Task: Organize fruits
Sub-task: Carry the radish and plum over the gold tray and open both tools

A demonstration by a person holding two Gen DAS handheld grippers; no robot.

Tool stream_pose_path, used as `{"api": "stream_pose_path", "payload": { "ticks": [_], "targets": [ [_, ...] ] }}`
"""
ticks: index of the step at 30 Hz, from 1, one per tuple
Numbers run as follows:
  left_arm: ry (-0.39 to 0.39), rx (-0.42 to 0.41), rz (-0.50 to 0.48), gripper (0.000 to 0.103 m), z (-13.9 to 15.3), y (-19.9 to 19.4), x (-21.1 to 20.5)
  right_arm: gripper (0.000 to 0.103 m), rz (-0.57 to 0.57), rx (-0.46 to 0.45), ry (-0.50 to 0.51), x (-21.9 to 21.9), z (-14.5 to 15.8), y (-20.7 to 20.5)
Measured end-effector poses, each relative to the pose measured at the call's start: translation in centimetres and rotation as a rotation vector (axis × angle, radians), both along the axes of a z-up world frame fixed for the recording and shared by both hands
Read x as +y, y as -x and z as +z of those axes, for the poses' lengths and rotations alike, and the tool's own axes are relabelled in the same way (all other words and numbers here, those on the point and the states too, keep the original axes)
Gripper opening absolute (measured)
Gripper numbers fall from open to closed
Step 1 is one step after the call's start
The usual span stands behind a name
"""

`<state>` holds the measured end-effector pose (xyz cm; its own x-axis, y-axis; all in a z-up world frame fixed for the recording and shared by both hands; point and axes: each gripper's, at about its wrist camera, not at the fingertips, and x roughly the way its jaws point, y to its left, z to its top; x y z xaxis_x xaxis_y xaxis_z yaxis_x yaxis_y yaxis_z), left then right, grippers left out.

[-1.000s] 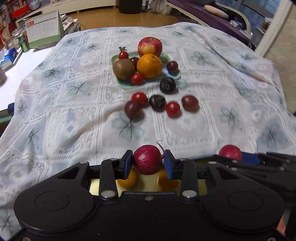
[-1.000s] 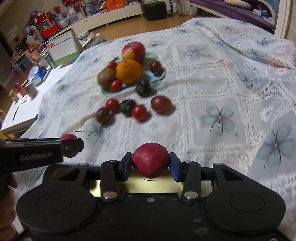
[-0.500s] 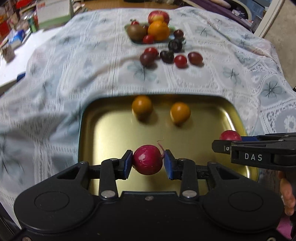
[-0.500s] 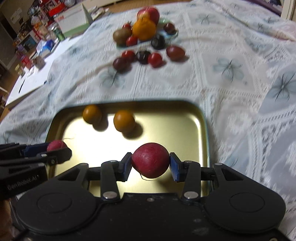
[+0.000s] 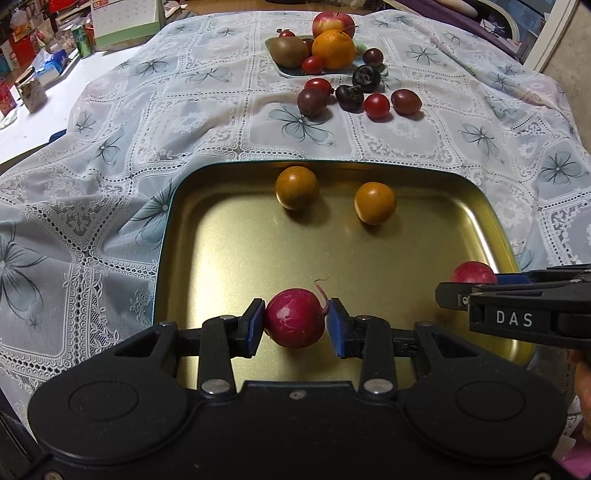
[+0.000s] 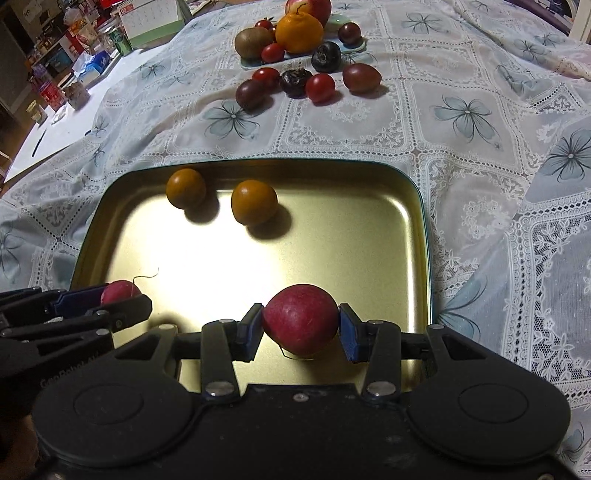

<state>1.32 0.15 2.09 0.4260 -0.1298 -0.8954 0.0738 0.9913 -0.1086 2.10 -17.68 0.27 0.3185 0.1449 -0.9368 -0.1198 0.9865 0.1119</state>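
My left gripper [image 5: 295, 325] is shut on a red radish [image 5: 294, 322] with a thin root, held just above the near part of a gold metal tray [image 5: 192, 236]. My right gripper [image 6: 301, 326] is shut on a second, larger red radish [image 6: 300, 322] above the tray's near right part [image 6: 413, 236]. Each gripper shows at the edge of the other's view, with the right gripper [image 5: 476, 280] at the right and the left gripper [image 6: 118, 295] at the left. Two orange-brown round fruits [image 5: 296, 187] [image 5: 375, 202] lie at the tray's far side.
Beyond the tray, loose red and dark tomatoes and dark fruits [image 5: 354, 98] lie on the lace tablecloth [image 5: 110, 155]. A small plate [image 5: 288, 70] holds an orange, apple, kiwi and small tomatoes. A calendar [image 5: 122, 18] and clutter stand at the far left.
Both grippers, each still holding its radish, have pulled back from the far fruits and come lower over the gold tray, which now fills the near view.
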Motion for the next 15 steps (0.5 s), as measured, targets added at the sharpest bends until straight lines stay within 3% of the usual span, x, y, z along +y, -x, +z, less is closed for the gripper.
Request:
{"api": "stream_pose_path", "payload": {
  "ticks": [15],
  "targets": [
    [-0.003,0.009,0.003,0.046,-0.14,0.04,-0.15,0.045,0.005,-0.02,0.029,0.03,0.08,0.15]
  ]
}}
